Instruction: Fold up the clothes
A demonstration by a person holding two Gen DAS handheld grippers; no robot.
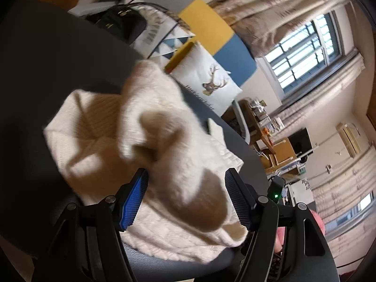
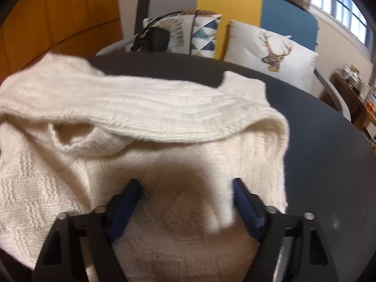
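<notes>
right wrist view: right gripper (image 2: 186,188) released, jaws spread over cream sweater (image 2: 141,108) on dark tabletop (image 2: 317,141). left gripper (image 1: 185,183) likewise released. fold just laid, judged; next, regrasp an edge ahead.

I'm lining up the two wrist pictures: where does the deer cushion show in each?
Left wrist: the deer cushion is above centre, tilted, beyond the sweater on the dark table.
Right wrist: the deer cushion is upper right, behind the table edge.
Shared landmark: the yellow and blue sofa back just behind the cushion.
</notes>
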